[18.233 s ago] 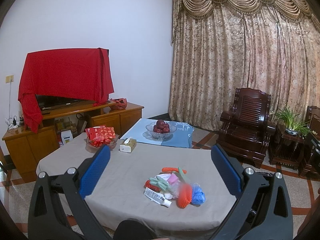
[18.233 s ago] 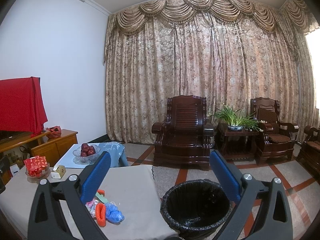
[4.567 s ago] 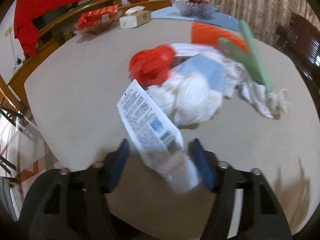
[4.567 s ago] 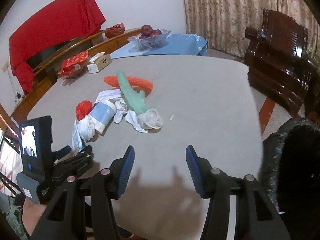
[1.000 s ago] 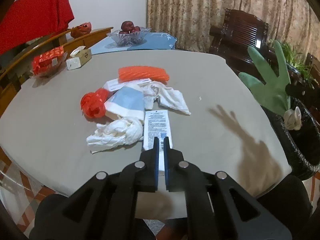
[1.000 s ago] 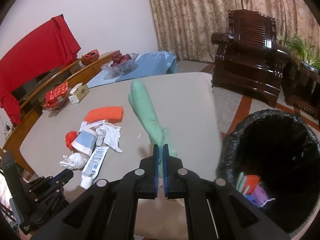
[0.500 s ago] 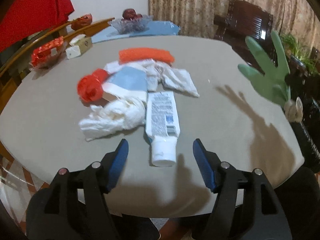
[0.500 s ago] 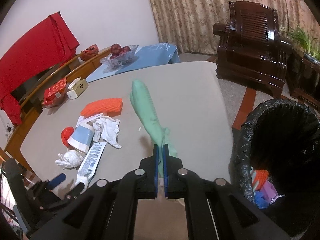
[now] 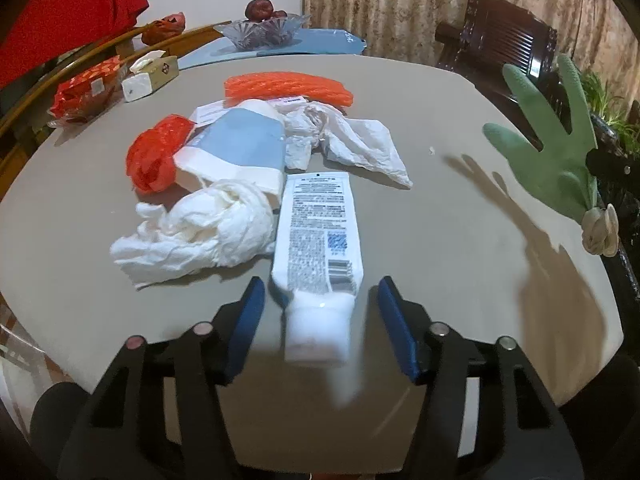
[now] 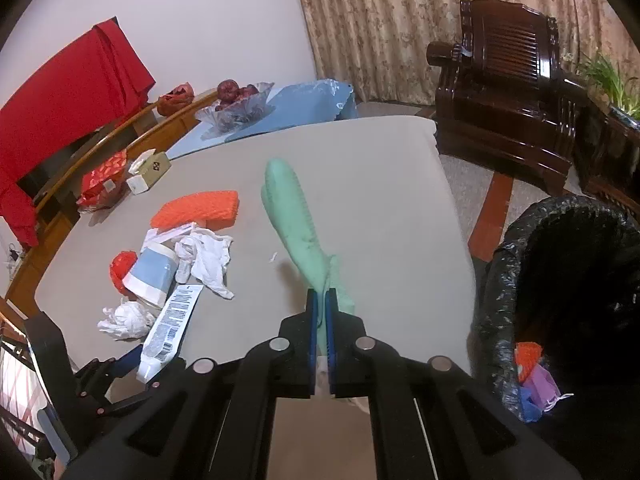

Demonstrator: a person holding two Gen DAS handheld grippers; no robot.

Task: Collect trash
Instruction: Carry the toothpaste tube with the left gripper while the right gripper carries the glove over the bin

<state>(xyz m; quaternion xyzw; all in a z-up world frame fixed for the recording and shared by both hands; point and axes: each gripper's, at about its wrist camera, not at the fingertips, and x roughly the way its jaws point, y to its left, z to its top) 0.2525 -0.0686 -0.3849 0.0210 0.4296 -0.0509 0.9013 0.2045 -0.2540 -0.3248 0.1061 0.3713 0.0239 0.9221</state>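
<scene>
Tube (image 9: 318,236): lying flat on the table (image 9: 460,208), long axis running straight away from you; cap end pointing back at your left gripper (image 9: 320,312), crimped end pointing at the trash pile.
Left gripper: you are holding the jaws spread wide, one blue pad on each side of the cap, neither pad touching it.
Change, left: a second ago the jaws were pressed together at the near end of the tube; since then they have spread and you are moving in, so the cap is now sitting between the fingertips.
Glove (image 10: 300,232): your right gripper (image 10: 319,308) is pinching its cuff end; long axis running forward and up, fingers pointing away from you over the table.
Change, right: grip unchanged over the last second; the bin (image 10: 500,320) is sliding slightly further right in the right wrist view.
Bin: sitting off the table's right edge, just right of the glove; orange, purple and blue scraps lying inside.
Pile: tissue (image 9: 196,236) touching the tube's left side; cup (image 9: 236,148), red bag (image 9: 154,152) and orange mesh (image 9: 288,86) lying beyond it.
</scene>
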